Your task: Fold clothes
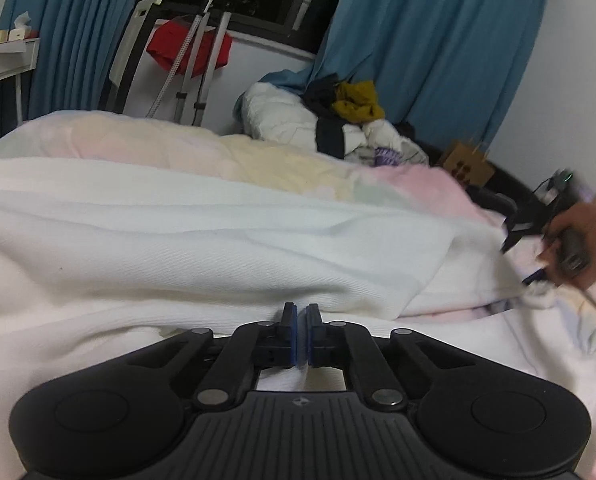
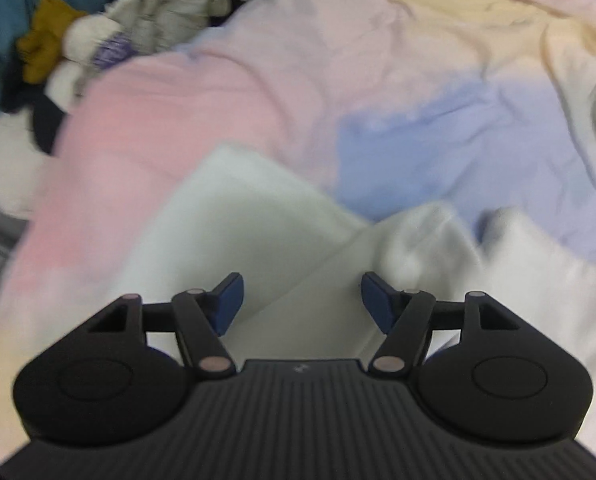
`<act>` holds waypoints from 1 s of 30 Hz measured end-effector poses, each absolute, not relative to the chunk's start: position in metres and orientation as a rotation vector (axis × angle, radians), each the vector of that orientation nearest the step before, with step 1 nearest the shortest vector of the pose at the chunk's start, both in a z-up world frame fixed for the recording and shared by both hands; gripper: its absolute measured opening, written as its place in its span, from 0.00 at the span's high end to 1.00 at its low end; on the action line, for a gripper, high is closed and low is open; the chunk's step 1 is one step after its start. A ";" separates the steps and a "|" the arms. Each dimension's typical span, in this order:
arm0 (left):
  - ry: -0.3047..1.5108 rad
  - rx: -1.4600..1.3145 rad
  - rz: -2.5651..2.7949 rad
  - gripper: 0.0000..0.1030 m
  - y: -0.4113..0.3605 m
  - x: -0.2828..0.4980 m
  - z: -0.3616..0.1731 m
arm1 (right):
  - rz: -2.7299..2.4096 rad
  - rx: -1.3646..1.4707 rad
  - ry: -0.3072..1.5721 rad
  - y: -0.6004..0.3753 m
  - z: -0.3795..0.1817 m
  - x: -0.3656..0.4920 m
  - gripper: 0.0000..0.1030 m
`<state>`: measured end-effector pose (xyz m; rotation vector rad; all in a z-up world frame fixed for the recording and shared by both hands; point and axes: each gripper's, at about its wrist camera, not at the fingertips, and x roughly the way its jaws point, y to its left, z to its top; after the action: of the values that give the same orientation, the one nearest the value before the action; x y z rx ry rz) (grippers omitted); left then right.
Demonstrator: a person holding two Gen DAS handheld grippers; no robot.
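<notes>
A large white garment [image 1: 218, 248] lies spread in soft folds across the bed. My left gripper [image 1: 301, 312] sits low at its near edge, jaws pinched together with a thin strip of the white fabric between the blue pads. My right gripper [image 2: 301, 288] is open, its fingers wide apart above a folded corner of the white garment [image 2: 234, 216], holding nothing. In the left wrist view, the right gripper [image 1: 521, 256] appears blurred at the garment's far right edge, held by a hand [image 1: 577, 232].
A pastel pink, yellow and blue bedspread [image 2: 417, 100] covers the bed. A pile of clothes [image 1: 353, 108] lies at the far end by blue curtains [image 1: 437, 40]. A metal stand [image 1: 194, 60] with a red cloth [image 1: 170, 48] and a cardboard box [image 1: 467, 164] stand beyond.
</notes>
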<state>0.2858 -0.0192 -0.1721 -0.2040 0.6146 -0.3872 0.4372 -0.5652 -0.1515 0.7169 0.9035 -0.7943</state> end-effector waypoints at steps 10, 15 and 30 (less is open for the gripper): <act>0.577 -0.316 -0.446 0.96 0.007 0.289 -0.163 | -0.698 0.680 0.722 -0.572 -0.103 0.441 0.96; 0.582 -0.325 -0.443 0.96 0.012 0.288 -0.160 | -0.427 0.666 0.417 -0.558 -0.017 0.429 0.96; 0.615 -0.312 -0.429 1.00 0.018 0.283 -0.156 | -0.465 0.732 0.471 -0.619 -0.197 0.293 0.96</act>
<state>0.2832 0.0177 -0.1561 -0.3116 0.6154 -0.4289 0.2934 -0.6194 -0.1972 0.7323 0.4707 -0.4654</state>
